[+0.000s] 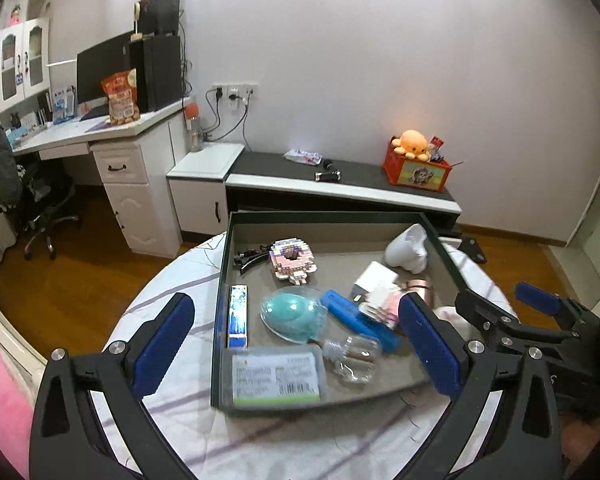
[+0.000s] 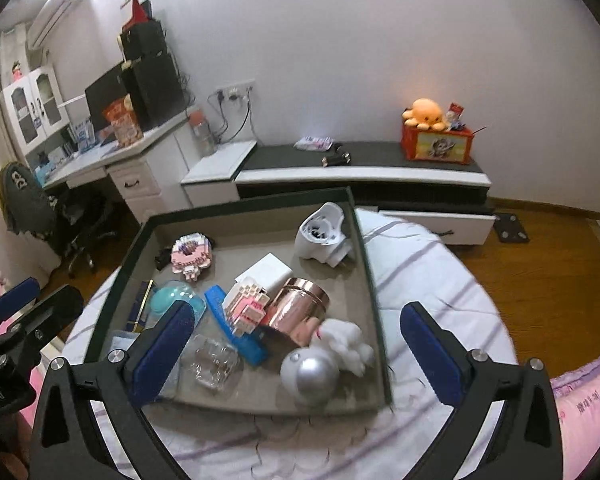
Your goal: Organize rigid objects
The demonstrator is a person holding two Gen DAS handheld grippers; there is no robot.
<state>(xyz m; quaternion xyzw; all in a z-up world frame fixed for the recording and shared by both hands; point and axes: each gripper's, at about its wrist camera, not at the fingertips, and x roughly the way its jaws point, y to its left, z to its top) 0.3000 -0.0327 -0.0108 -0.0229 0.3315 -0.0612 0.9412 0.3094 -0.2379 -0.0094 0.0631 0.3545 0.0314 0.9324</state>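
Note:
A dark-rimmed tray (image 1: pixel 222 280) (image 2: pixel 364 248) with a grey floor sits on a round table. It holds several rigid items: a teal egg in a clear shell (image 1: pixel 292 312), a blue bar (image 1: pixel 356 320) (image 2: pixel 230 322), a clear glass bottle (image 1: pixel 354 358) (image 2: pixel 216 362), a labelled card case (image 1: pixel 276 376), a rose-gold can (image 2: pixel 298 308), a silver ball (image 2: pixel 310 372), a pink block model (image 1: pixel 292 260) (image 2: pixel 190 258), and a white holder (image 1: pixel 408 250) (image 2: pixel 322 232). My left gripper (image 1: pixel 296 342) is open and empty above the tray's near edge. My right gripper (image 2: pixel 296 344) is open and empty above the tray's near right part.
The round table has a white cloth with purple stripes (image 2: pixel 432 280). A low dark bench (image 1: pixel 340 184) stands behind with a red toy box (image 1: pixel 416 168). A white desk (image 1: pixel 100 136) and an office chair (image 1: pixel 40 208) stand to the left. Pink bedding (image 2: pixel 588 408) lies at the right.

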